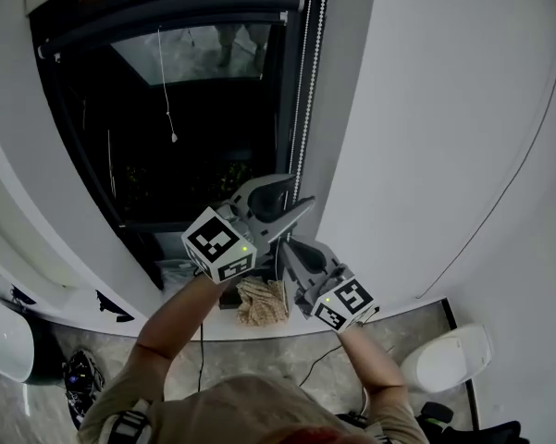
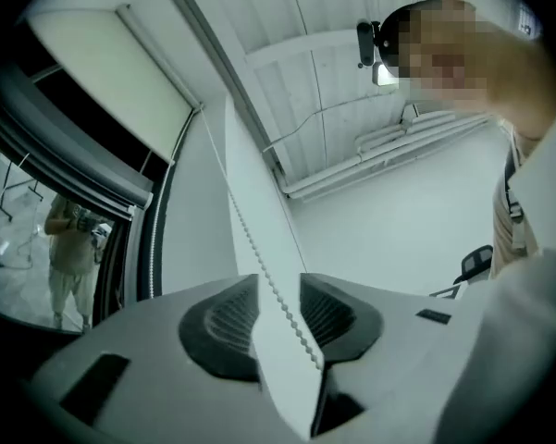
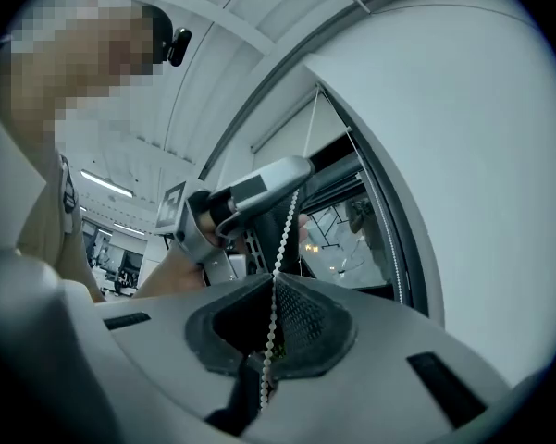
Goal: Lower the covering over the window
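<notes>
The window [image 1: 185, 137] is dark glass, and the blind [image 2: 102, 72] sits high up, covering only its top strip. Down the window's right edge hangs the bead chain [image 1: 305, 91], and both tools are on it.

The left gripper [image 1: 294, 194] is the upper one, tipped up toward the frame. In its own view the left gripper [image 2: 278, 289] has its jaws spread wide. The chain [image 2: 259, 266] runs loose through the gap, slanting toward the right-hand pad, and neither pad presses on it.

Just below it in the head view is the right gripper [image 1: 291, 248]. Its own view shows the right gripper [image 3: 270, 280] with its jaws closed tight, the chain [image 3: 279, 248] pinched between the two ribbed pads. From there the chain rises straight to the left gripper [image 3: 287, 169] above and trails out below the pads.

On the sill under both tools lies a crumpled cloth [image 1: 262, 302]. The white wall [image 1: 444, 109] fills the right side.
</notes>
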